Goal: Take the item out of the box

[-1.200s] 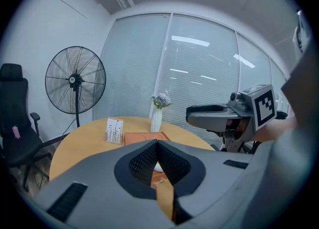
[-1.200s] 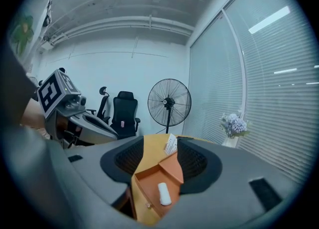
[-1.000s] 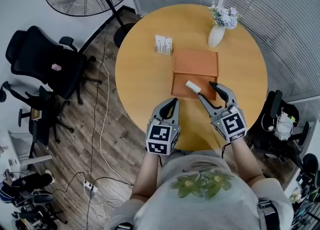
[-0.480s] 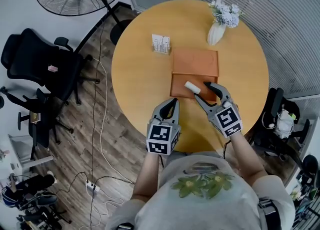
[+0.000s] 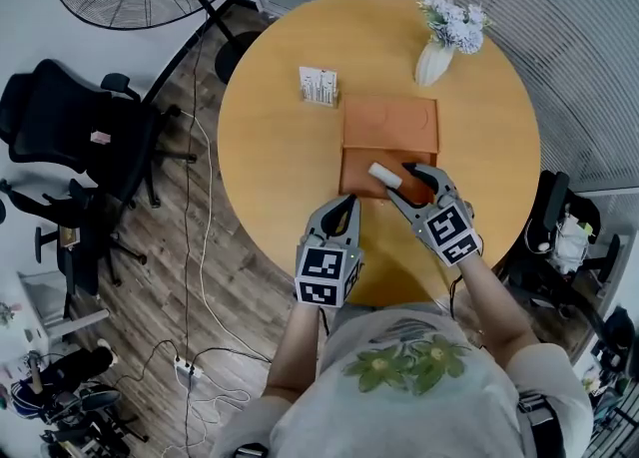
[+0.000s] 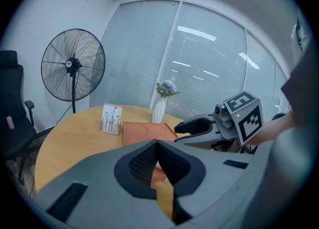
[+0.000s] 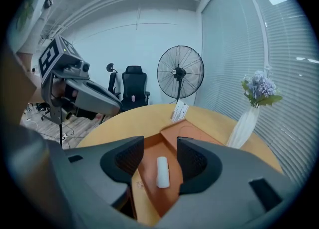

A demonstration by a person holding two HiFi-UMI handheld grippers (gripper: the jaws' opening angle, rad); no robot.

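round wooden table (image 5: 280,147) carries the open box (image 5: 357,179), with the item (image 7: 162,171) lying inside. right gripper (image 5: 399,183) hangs over it, jaws wide to straddle it. left gripper (image 5: 344,209) hovers beside the box, closed and empty, out of the way.

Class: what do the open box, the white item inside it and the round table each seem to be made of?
Open box: matte orange-brown, perhaps leatherette or card; circular lines pressed into its lid. White item: matte cylinder with soft edges, maybe rolled cloth or plastic; unclear. Round table: smooth honey-coloured wood or laminate, evenly toned.
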